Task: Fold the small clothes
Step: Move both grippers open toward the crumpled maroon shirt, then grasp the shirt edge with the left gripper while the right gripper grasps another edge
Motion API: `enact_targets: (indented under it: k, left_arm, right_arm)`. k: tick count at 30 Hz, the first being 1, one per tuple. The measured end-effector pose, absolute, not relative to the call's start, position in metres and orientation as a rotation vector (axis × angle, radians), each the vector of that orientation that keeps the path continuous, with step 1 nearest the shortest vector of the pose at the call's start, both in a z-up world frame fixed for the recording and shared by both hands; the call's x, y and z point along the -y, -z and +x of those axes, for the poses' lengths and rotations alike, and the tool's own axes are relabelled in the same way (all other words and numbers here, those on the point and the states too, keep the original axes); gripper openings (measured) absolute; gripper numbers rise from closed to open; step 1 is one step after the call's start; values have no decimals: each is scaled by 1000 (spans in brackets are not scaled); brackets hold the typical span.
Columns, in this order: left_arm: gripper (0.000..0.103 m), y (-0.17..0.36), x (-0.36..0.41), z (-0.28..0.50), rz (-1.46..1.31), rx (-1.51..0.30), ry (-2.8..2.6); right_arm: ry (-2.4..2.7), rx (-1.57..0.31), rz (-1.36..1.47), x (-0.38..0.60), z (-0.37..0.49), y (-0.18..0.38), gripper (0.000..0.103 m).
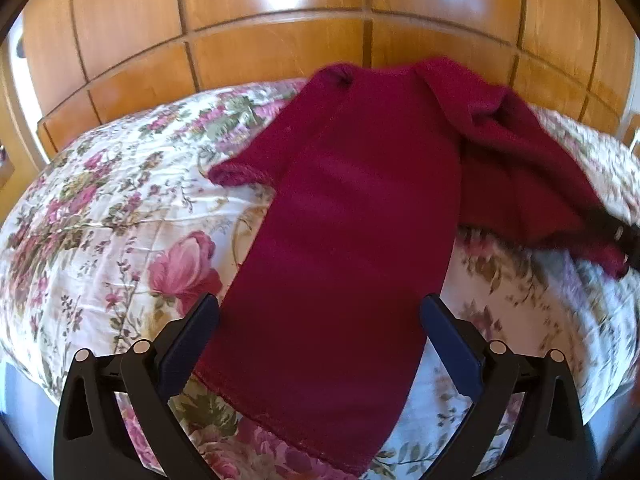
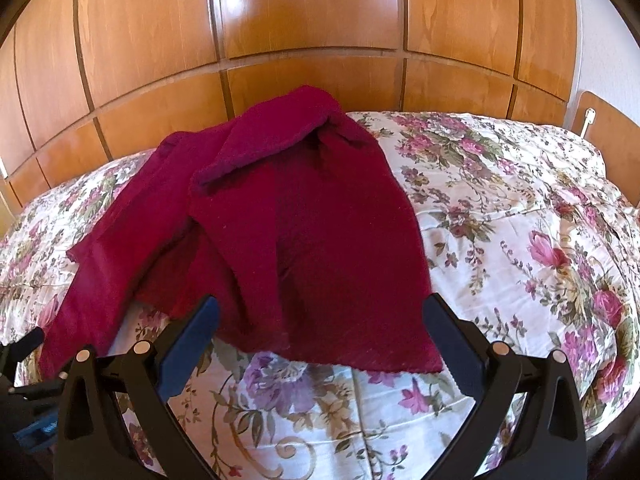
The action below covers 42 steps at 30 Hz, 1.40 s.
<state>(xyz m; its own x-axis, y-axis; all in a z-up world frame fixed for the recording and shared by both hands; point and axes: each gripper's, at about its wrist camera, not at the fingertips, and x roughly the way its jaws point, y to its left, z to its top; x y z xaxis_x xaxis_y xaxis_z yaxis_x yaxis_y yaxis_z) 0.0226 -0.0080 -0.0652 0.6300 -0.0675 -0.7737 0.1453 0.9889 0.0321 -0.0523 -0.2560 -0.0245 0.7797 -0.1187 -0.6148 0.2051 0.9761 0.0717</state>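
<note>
A dark red knit garment [image 1: 344, 216] lies on the floral bedspread [image 1: 100, 208], one long part running toward me, the rest bunched to the right. My left gripper [image 1: 320, 320] is open, its fingers either side of the garment's near hem, holding nothing. In the right wrist view the garment [image 2: 288, 232] lies partly folded over itself, a sleeve flopped across the top. My right gripper [image 2: 320, 320] is open just above its near edge, empty. The right gripper's dark tip [image 1: 624, 236] shows at the left view's right edge, blurred.
A wooden panelled wardrobe [image 2: 312, 24] stands behind the bed. The floral bedspread [image 2: 500, 220] spreads wide to the right of the garment. The left gripper's body [image 2: 24, 360] shows at the lower left of the right view. The bed's near edge drops off at the bottom left [image 1: 24, 408].
</note>
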Motion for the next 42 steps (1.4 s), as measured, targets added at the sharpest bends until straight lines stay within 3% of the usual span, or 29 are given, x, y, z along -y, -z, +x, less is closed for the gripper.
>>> enact_targets:
  k: [3, 4, 5, 9, 11, 13, 14, 15, 16, 17, 18, 19, 30, 42]
  left_arm:
    - [96, 67, 10, 18, 131, -857, 135]
    - [89, 68, 10, 18, 148, -850, 141]
    - [74, 70, 11, 18, 171, -850, 153]
    - [51, 72, 22, 13, 263, -825, 226]
    - [29, 72, 28, 9, 298, -802, 239]
    - [12, 71, 30, 9, 311, -789, 244]
    - [9, 69, 29, 9, 313, -781, 242]
    - [8, 68, 27, 11, 306, -781, 250]
    - [6, 66, 25, 11, 291, -782, 258]
    - [5, 61, 19, 13, 257, -779, 269]
    - [5, 56, 14, 14, 230, -775, 275]
    - [5, 50, 8, 17, 197, -769, 279]
    - [3, -36, -96, 117, -127, -661, 144]
    - [3, -84, -170, 273, -130, -656, -203]
  right_arm:
    - [144, -638, 149, 261, -48, 19, 101]
    - [133, -630, 149, 261, -46, 16, 100]
    - [118, -621, 146, 260, -44, 13, 98]
    - [34, -608, 129, 250, -22, 4, 83]
    - [12, -611, 104, 243, -9, 3, 80]
    - [-25, -643, 64, 232, 11, 8, 77]
    - [-38, -664, 39, 226, 20, 12, 75]
    - [-48, -681, 14, 221, 27, 16, 73]
    - [-57, -698, -18, 215, 34, 21, 61]
    - [-63, -726, -61, 210, 43, 27, 32]
    - [-66, -758, -70, 211, 50, 31, 17]
    - [-70, -778, -38, 216, 54, 31, 9]
    - [75, -598, 242, 355, 25, -51, 8]
    - [536, -686, 293, 542, 72, -45, 8]
